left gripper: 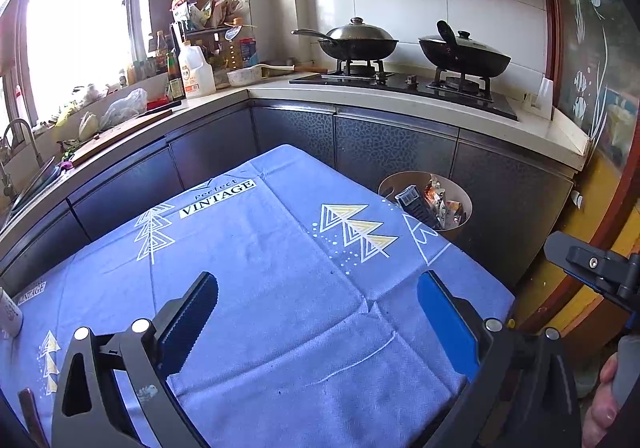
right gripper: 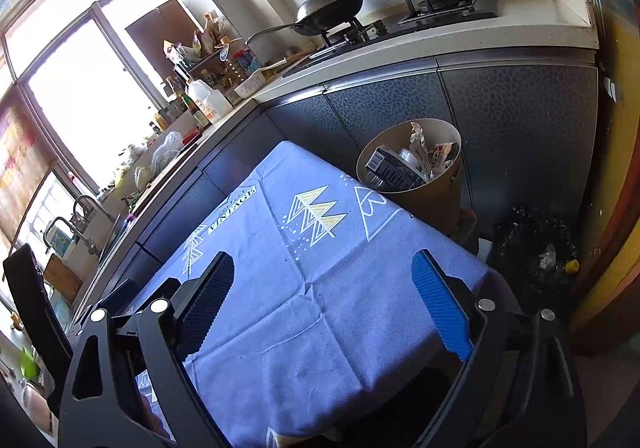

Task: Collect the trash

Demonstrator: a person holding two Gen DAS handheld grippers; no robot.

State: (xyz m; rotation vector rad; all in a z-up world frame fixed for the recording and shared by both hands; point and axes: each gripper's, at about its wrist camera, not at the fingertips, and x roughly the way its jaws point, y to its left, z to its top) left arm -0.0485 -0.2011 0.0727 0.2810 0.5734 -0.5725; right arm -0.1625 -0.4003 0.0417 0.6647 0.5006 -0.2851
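Both spread wide and empty above the blue tablecloth (left gripper: 280,288): left gripper (left gripper: 320,312), right gripper (right gripper: 324,300). Trash (right gripper: 416,160) piled inside the round bin (right gripper: 436,196) beyond the table's far corner, against the cabinets (right gripper: 520,120).

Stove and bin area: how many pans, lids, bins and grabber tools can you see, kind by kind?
Pans: 2, a left pan and a right pan
Lids: 2, one on each pan
Bins: 1, a tan bin with trash in it
Grabber tools: 2, the left gripper and the right gripper, both open and empty
Total: 7
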